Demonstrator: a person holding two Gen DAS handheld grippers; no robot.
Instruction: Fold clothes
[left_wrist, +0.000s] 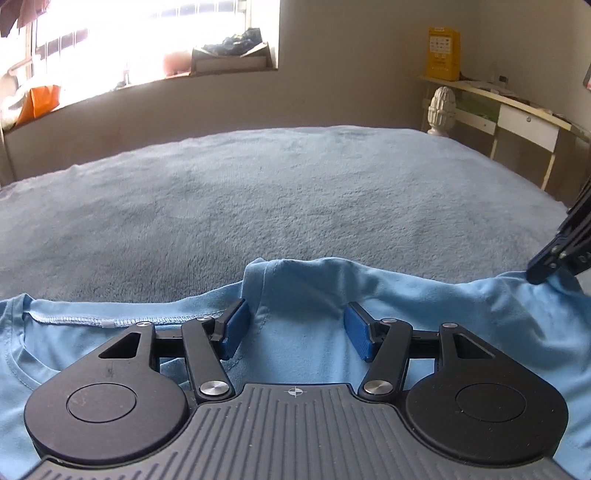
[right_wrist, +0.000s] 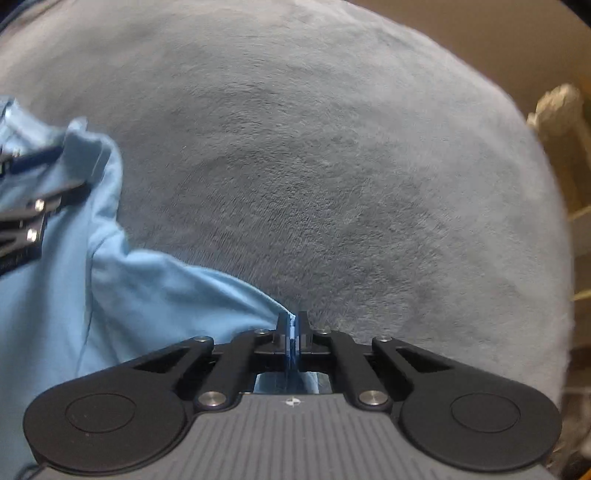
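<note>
A light blue T-shirt (left_wrist: 303, 291) lies on a grey-blue fleece blanket (left_wrist: 258, 203), its collar (left_wrist: 74, 320) at the left in the left wrist view. My left gripper (left_wrist: 297, 332) stands open over the shirt, and a raised fold of cloth bulges up between its blue pads (left_wrist: 236, 328). My right gripper (right_wrist: 293, 326) is shut on a thin edge of the shirt (right_wrist: 155, 295) and points steeply down at the blanket (right_wrist: 332, 166). In the left wrist view the right gripper (left_wrist: 537, 273) pinches the cloth at the far right. The left gripper (right_wrist: 33, 181) shows blurred at the left edge of the right wrist view.
Beyond the bed is a bright window with a cardboard box (left_wrist: 229, 55) and an orange bag (left_wrist: 40, 101) on its sill. A white carved bedpost (left_wrist: 441, 110) stands at the far right corner. Behind it is a pale desk (left_wrist: 524, 122) with a yellow box (left_wrist: 443, 53).
</note>
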